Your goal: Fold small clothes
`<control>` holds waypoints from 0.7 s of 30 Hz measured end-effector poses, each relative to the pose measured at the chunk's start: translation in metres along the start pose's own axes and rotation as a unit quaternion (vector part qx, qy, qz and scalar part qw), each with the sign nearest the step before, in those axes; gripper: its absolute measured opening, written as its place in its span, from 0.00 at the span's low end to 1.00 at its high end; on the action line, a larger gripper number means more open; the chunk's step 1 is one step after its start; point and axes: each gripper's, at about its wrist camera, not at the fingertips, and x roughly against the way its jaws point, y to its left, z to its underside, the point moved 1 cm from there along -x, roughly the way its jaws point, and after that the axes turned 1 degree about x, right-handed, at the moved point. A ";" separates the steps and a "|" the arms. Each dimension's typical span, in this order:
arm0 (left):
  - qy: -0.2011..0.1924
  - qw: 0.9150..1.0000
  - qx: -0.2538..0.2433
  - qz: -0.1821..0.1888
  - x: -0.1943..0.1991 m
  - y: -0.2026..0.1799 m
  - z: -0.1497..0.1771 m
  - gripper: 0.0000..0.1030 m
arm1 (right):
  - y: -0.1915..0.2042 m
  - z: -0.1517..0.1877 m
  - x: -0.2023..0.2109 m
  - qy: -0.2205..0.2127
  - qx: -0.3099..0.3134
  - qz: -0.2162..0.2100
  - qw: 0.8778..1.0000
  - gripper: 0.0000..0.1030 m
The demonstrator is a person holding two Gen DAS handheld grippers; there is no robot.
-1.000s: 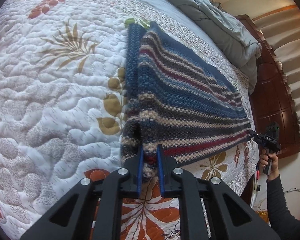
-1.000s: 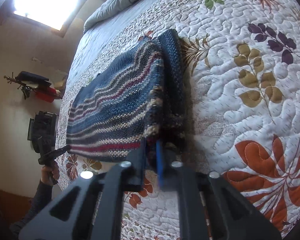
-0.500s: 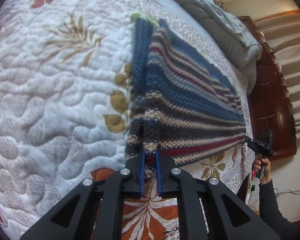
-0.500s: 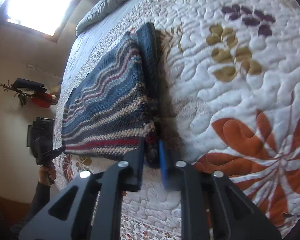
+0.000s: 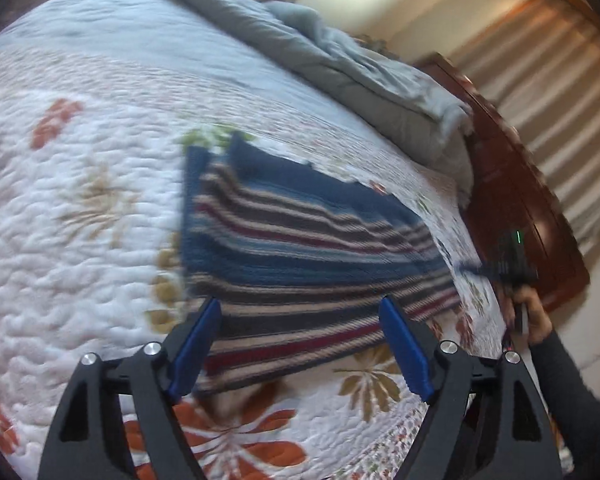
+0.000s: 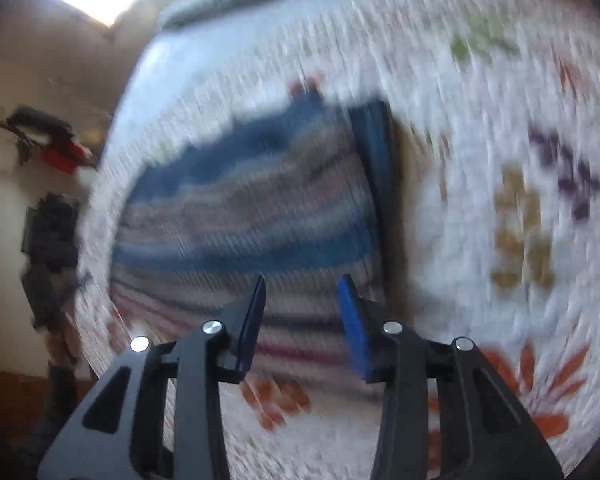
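On the floral quilt, folded striped knit — left tool wide, right tool part-open, both just opening, empty.

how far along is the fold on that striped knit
Done: the striped knit lies folded flat on the floral quilt, one edge doubled along its side. In hand: nothing. The left gripper and right gripper have just been opening, with no cloth between their pads. Left: perhaps another fold to make it smaller; blur hides whether the edges line up.
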 end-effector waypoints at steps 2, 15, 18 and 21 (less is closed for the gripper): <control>0.015 1.000 -0.010 0.016 -0.018 -0.010 0.002 0.82 | 0.001 -0.036 -0.007 -0.017 -0.019 -0.021 0.999 0.42; 0.082 0.996 -0.012 0.021 -0.086 -0.012 0.023 0.83 | -0.027 -0.134 -0.123 0.016 -0.037 0.026 0.999 0.08; 0.080 0.996 -0.014 0.027 -0.085 -0.015 0.023 0.84 | -0.027 -0.134 -0.112 -0.011 -0.023 0.034 0.999 0.07; 0.083 0.996 -0.010 0.028 -0.084 -0.015 0.021 0.84 | -0.031 -0.139 -0.105 -0.025 -0.026 0.036 0.999 0.07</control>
